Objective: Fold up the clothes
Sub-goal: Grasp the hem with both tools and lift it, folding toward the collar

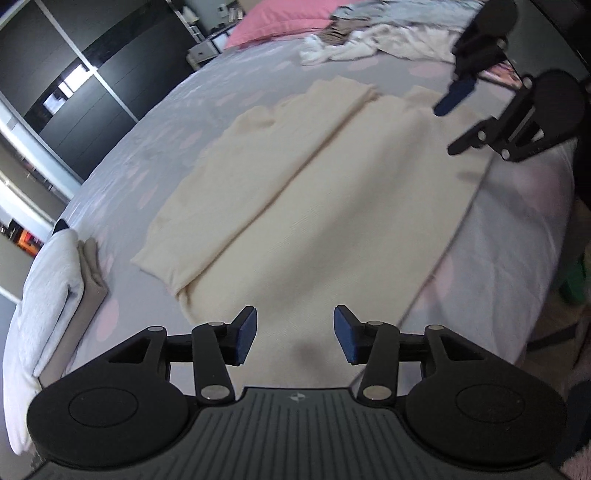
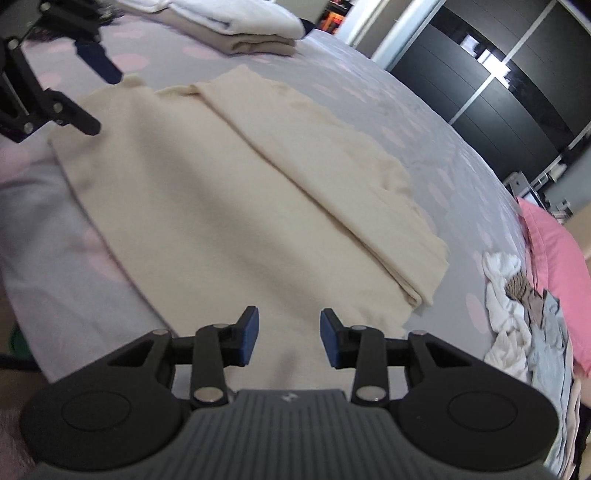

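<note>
A cream garment point(image 1: 317, 206) lies flat on the grey bed, with one long side folded over itself along a lengthwise crease; it also shows in the right wrist view point(image 2: 229, 192). My left gripper point(image 1: 294, 338) is open and empty, just above the garment's near end. My right gripper point(image 2: 284, 338) is open and empty above the opposite end. Each gripper shows in the other's view: the right gripper point(image 1: 448, 127) at the far right, the left gripper point(image 2: 107, 105) at the far left, both open.
A folded white and beige stack point(image 1: 62, 280) sits at one end of the bed point(image 1: 147, 155), also in the right wrist view point(image 2: 255, 26). A heap of unfolded clothes point(image 2: 524, 325) and a pink pillow point(image 2: 557, 258) lie at the other end. Dark wardrobe doors point(image 1: 85, 85) stand beyond.
</note>
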`<state>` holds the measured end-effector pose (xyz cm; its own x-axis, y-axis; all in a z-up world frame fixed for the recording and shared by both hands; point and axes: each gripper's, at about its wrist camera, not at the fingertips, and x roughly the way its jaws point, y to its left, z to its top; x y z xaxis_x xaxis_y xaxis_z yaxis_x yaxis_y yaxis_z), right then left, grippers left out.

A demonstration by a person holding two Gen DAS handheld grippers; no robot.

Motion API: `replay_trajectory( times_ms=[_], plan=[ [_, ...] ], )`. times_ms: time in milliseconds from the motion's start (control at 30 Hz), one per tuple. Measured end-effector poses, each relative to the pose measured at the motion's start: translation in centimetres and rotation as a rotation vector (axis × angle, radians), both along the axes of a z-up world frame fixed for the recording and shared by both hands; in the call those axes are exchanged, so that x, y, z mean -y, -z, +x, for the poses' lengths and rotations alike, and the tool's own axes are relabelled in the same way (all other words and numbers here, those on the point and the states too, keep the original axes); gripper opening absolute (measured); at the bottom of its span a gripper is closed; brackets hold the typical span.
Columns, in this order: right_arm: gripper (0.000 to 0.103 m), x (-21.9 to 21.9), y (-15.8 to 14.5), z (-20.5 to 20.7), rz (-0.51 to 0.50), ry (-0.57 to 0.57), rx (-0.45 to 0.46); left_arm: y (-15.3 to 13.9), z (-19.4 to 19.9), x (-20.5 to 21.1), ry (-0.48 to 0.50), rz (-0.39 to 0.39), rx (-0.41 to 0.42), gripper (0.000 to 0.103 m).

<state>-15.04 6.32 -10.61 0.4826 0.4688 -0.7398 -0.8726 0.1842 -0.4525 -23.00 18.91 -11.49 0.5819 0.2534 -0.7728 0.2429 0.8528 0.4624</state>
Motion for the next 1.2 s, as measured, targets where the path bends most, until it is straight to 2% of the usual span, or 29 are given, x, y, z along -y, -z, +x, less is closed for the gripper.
replay_trajectory(
  times_ms=[200, 333, 433, 733, 933, 1067, 1200],
  plan=[
    [0.043, 0.5, 2.5, -3.4, -0.144, -0.191, 0.139, 4.6, -1.7, 2.6, 0.154, 0.238, -0.153, 0.045],
    [0.043, 1.5, 4.5, -4.8, -0.251, -0.284, 0.254, 6.7, -3.0, 2.8, 0.231, 0.394, -0.168, 0.049],
    [0.043, 2.7, 5.8, -5.0, -0.304, -0.323, 0.342, 7.9, -3.2, 2.2, 0.213, 0.47, -0.202, 0.049],
    [0.043, 3.7, 7.1, -3.1, -0.375, -0.266, 0.41, 9.9, -3.2, 2.0, 0.245, 0.538, -0.209, 0.048],
    [0.043, 4.7, 8.6, -2.9, -0.464, -0.288, 0.525, 9.8, -2.8, 1.4, 0.199, 0.532, -0.204, 0.048],
    [0.041, 4.4, 9.1, -3.0, -0.471, -0.32, 0.562, 10.5, -2.5, 2.1, 0.229, 0.586, -0.197, 0.048],
    [0.041, 4.1, 9.2, -2.8, -0.44, -0.317, 0.6, 10.8, -2.0, 1.9, 0.225, 0.597, -0.17, 0.048]
  ],
)
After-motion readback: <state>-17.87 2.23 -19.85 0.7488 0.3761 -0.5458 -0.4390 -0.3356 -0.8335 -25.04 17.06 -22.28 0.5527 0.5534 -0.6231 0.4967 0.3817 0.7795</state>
